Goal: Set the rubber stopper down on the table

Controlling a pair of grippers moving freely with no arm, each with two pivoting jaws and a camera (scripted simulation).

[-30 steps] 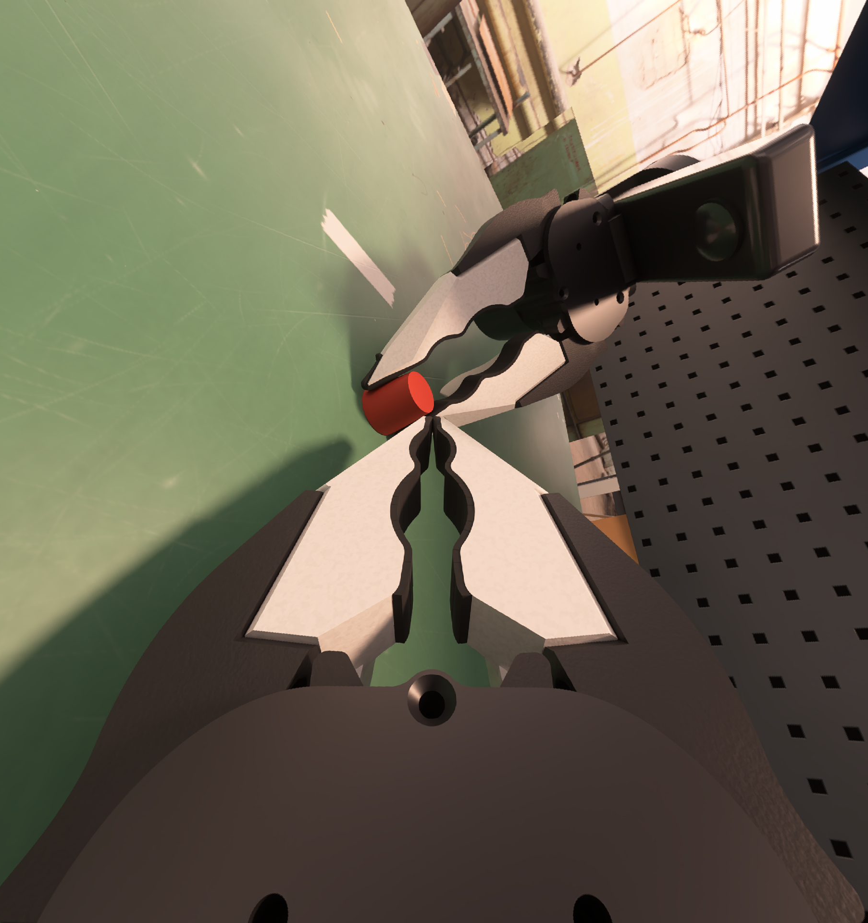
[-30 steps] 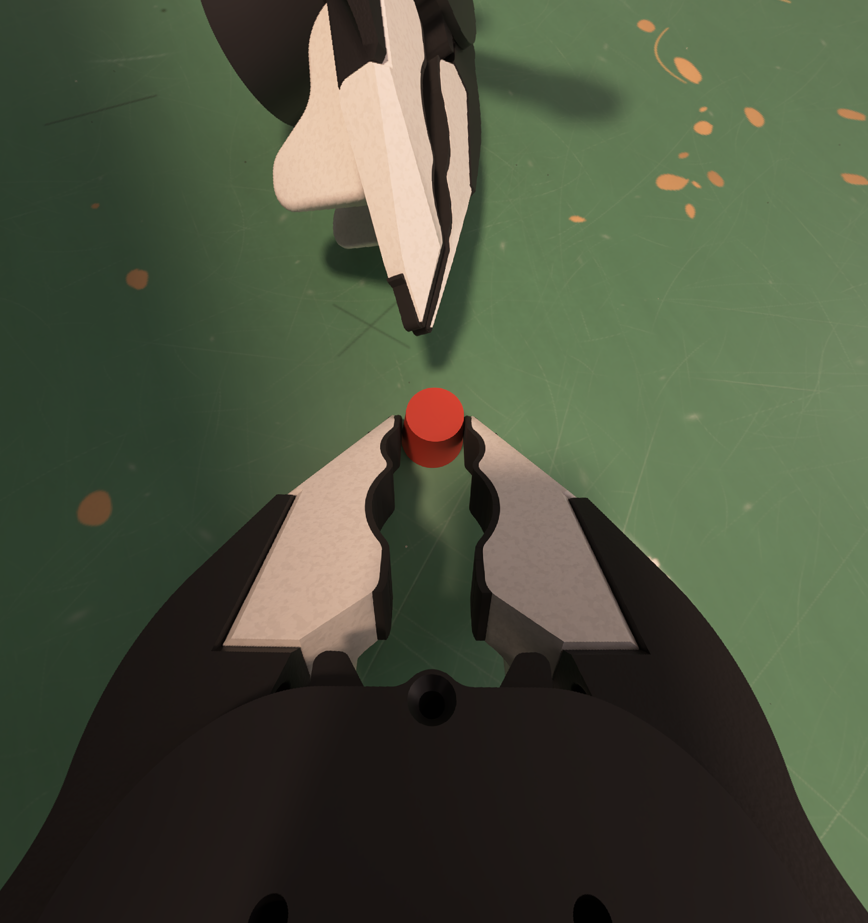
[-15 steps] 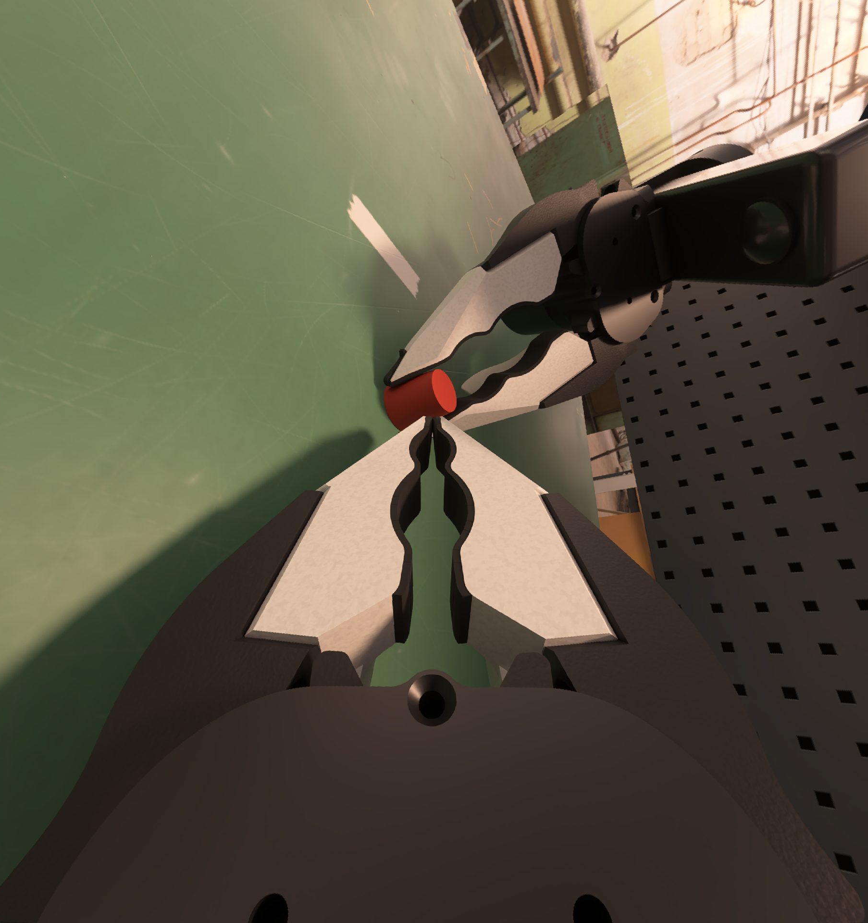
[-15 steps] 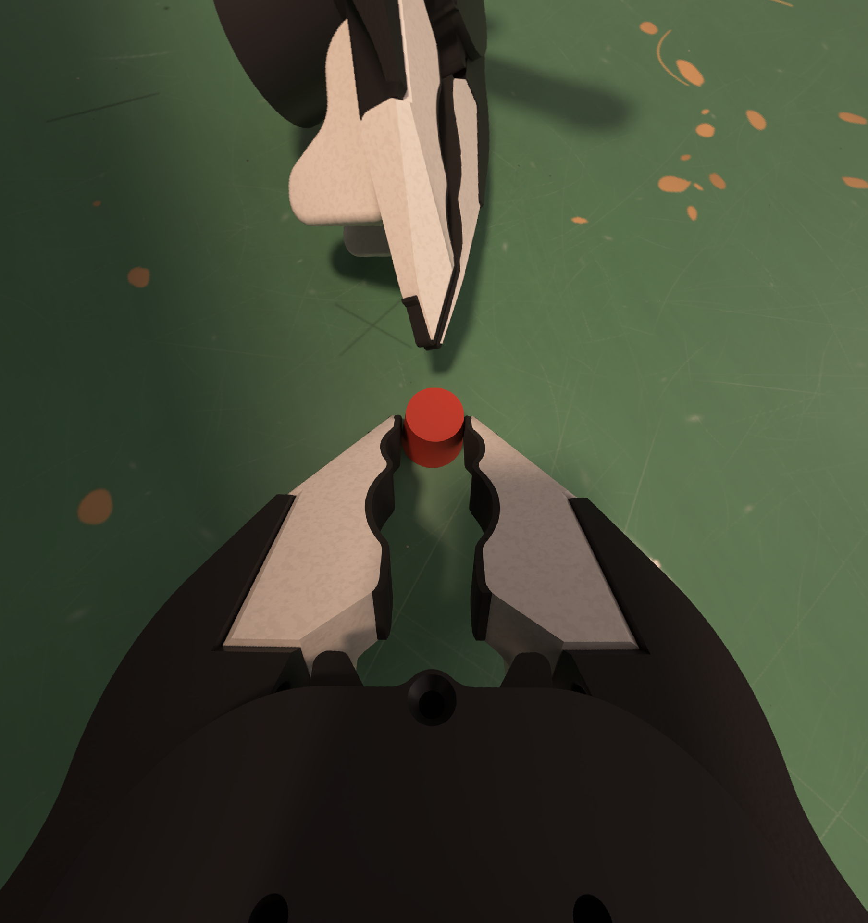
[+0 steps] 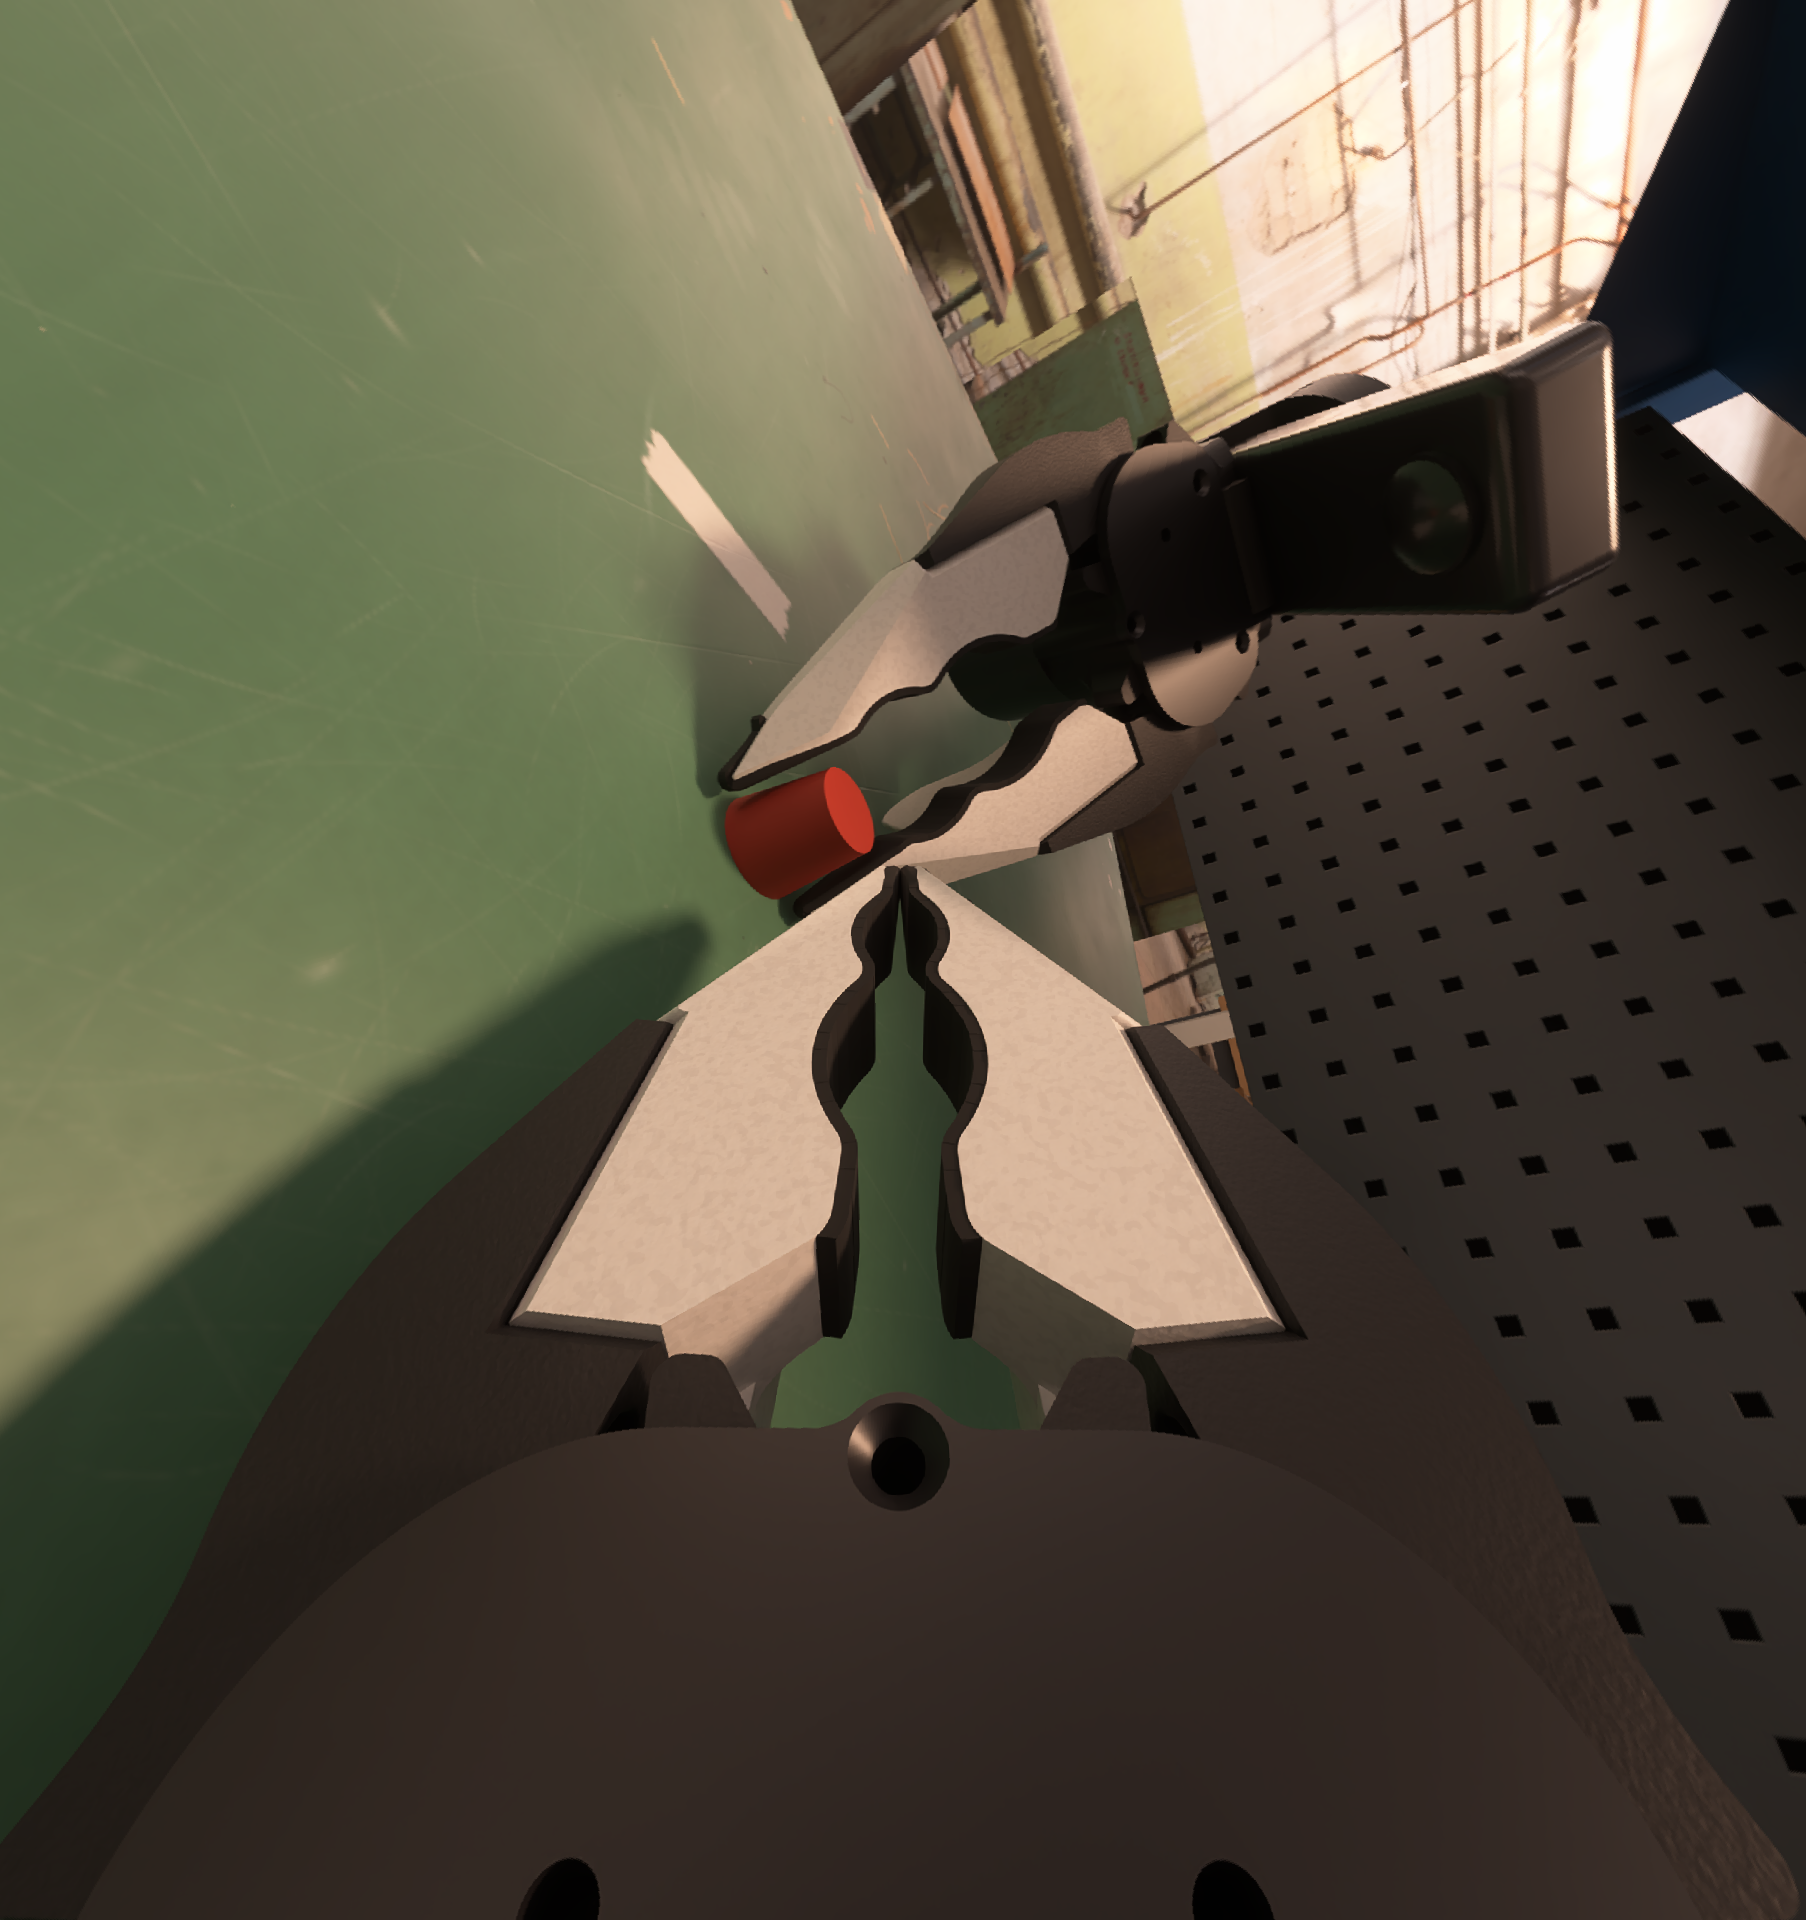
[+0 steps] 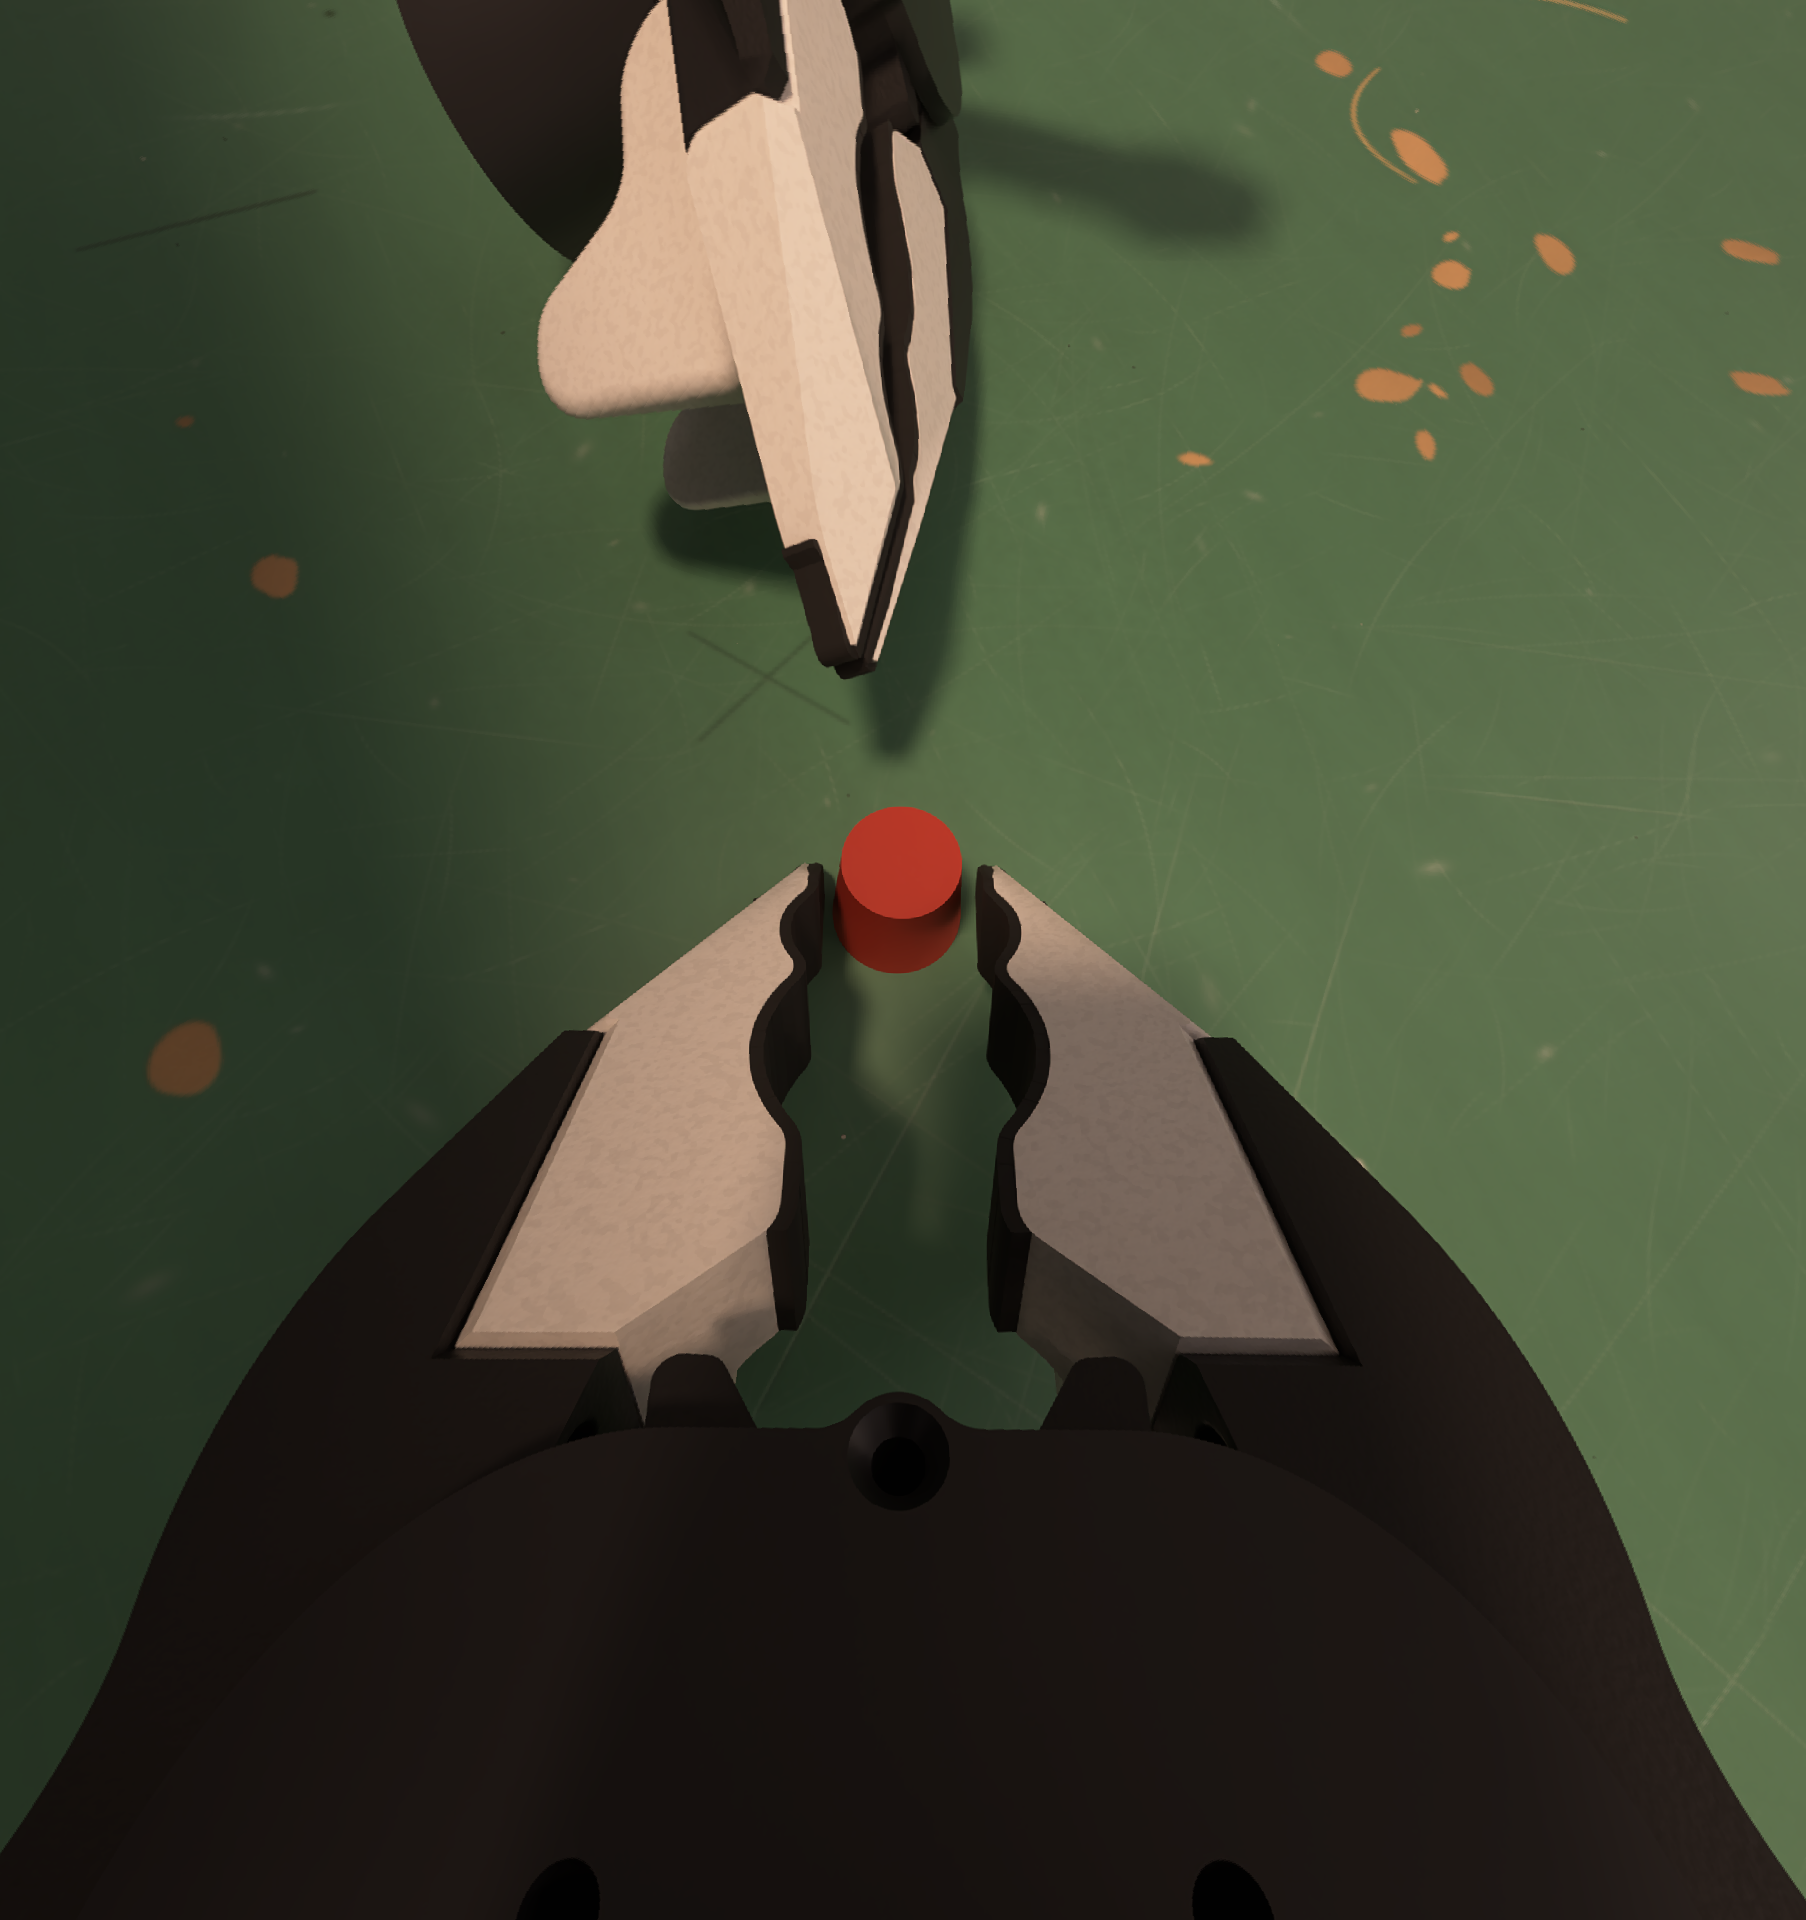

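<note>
The red rubber stopper (image 6: 899, 883) stands upright on the green table (image 6: 1398, 935). My right gripper (image 6: 899, 878) is open, its fingertips on either side of the stopper with a thin gap on each side. In the left wrist view the stopper (image 5: 797, 831) rests on the table (image 5: 255, 623) between the right gripper's parted fingers (image 5: 837, 717). My left gripper (image 5: 899, 883) is shut and empty, its tips just beside the stopper. It also shows in the right wrist view (image 6: 852, 660), beyond the stopper and apart from it.
A dark perforated pegboard (image 5: 1501, 1039) stands along the table's edge. A white strip of tape (image 5: 717, 545) lies on the table past the stopper. Orange paint spots (image 6: 1418, 156) mark the surface at the right.
My right gripper's jaws have parted and let go of the stopper, which now stands on the table. My left gripper stays shut and has shifted slightly.
</note>
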